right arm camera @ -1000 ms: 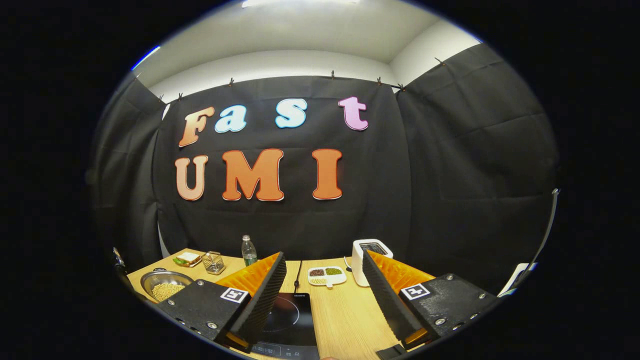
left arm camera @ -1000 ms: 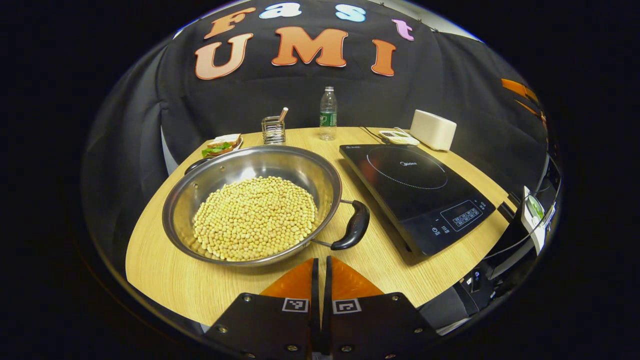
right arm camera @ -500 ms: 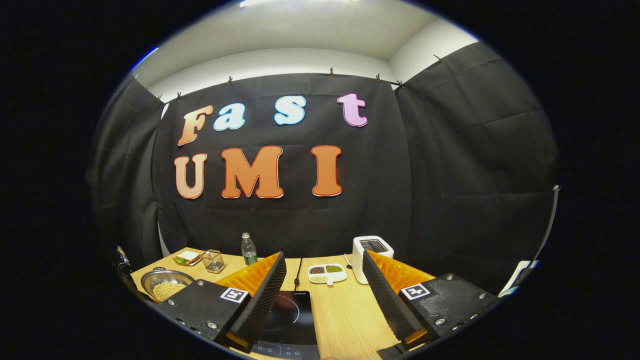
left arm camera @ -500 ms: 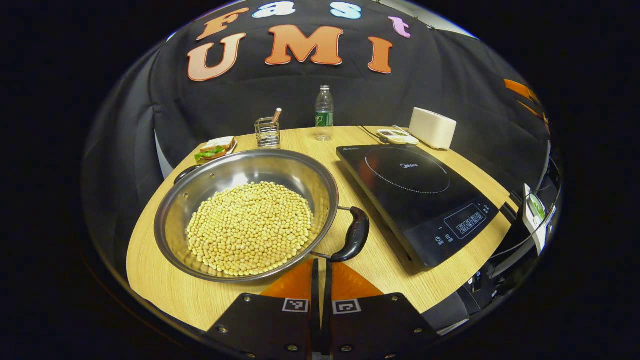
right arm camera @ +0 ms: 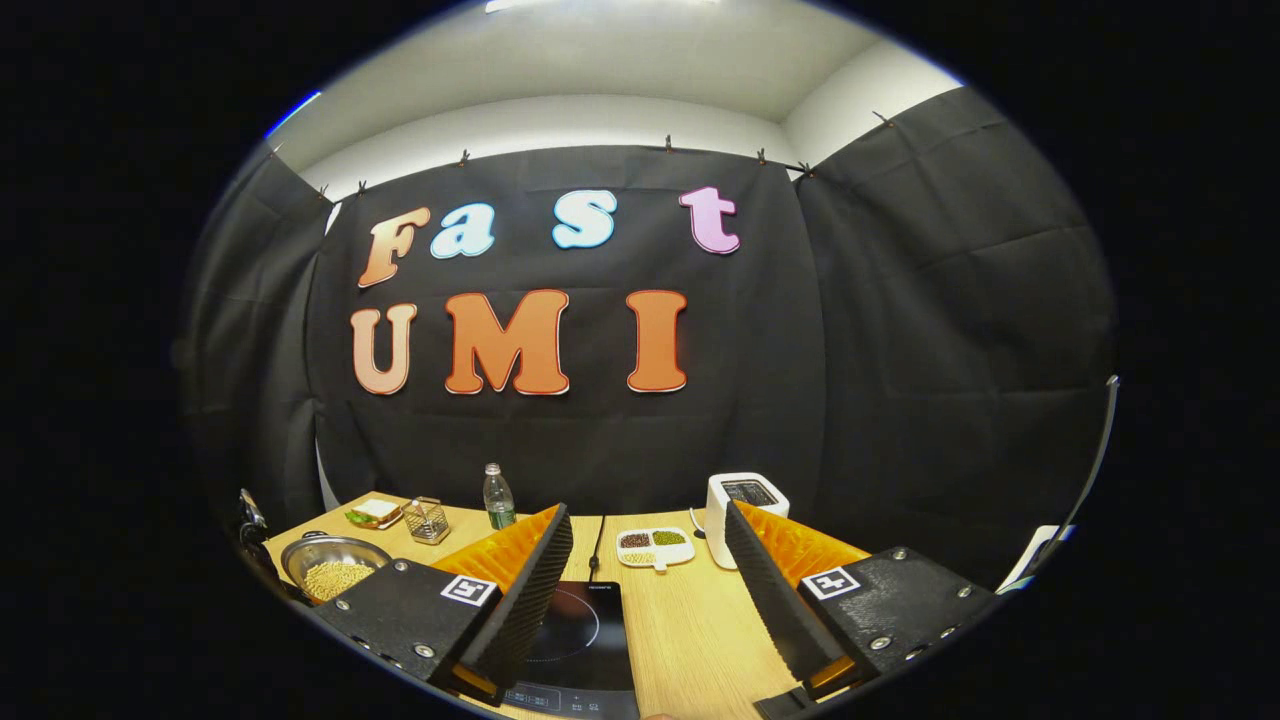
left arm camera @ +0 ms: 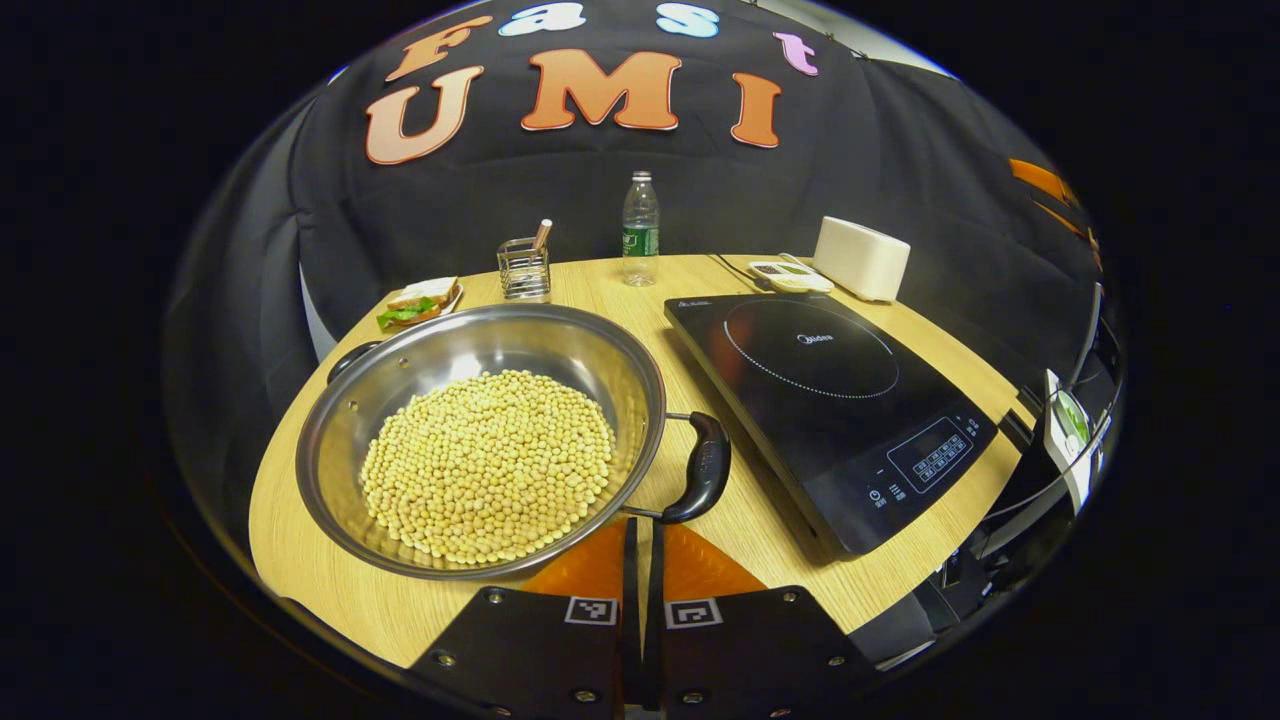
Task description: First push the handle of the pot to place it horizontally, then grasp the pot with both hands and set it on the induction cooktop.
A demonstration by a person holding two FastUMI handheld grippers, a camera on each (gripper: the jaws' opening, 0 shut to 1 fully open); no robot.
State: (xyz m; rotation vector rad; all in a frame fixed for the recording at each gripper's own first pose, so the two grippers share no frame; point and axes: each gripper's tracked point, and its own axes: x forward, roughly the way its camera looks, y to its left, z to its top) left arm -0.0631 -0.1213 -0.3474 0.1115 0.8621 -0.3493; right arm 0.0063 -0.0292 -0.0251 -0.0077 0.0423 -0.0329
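Stainless pot (left arm camera: 480,440), loaded with beans (left arm camera: 488,462): judged heavy, rigid, smooth-walled.

Pot sits on the table (left arm camera: 760,520), left of the induction cooktop (left arm camera: 830,390). Take hold at the two side handles, far-left handle (left arm camera: 350,356) and near-right handle (left arm camera: 705,468). Left gripper (left arm camera: 640,545), fingers pressed together and empty, sits just below the near-right handle. Right gripper (right arm camera: 648,560), spread wide and empty, hangs over the cooktop, well apart from the pot.

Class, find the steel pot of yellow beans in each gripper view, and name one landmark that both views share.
Left gripper view: steel pot of yellow beans, large, lower left of centre.
Right gripper view: the pot, small, far lower left.
Shared landmark: clear plastic water bottle at the table's back.
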